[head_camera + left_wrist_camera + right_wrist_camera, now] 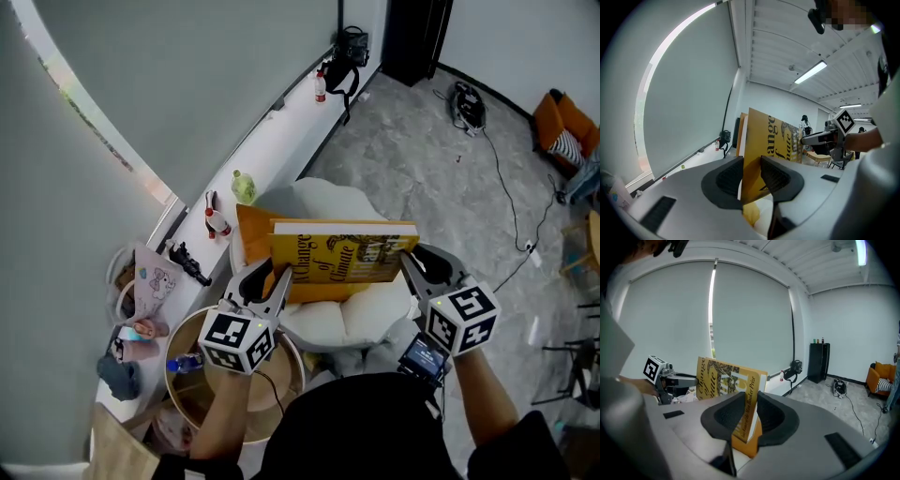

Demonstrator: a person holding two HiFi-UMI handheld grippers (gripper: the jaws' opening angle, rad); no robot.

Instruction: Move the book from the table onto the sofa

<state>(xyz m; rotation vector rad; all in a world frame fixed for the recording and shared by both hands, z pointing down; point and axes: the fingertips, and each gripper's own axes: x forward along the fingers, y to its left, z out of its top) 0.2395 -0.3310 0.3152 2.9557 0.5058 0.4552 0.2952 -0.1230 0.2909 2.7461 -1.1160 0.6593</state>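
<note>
A yellow book with dark lettering is held upright in the air above a white cushioned sofa seat. My left gripper is shut on the book's left end, and my right gripper is shut on its right end. In the left gripper view the book's cover stands between the black pads, with the right gripper at the far end. In the right gripper view the book's edge is pinched between the pads, and the left gripper shows beyond it.
A round wooden side table with a water bottle stands at lower left. A white ledge along the window wall carries small toys and bottles. Cables run across the grey floor at right, and an orange seat sits at far right.
</note>
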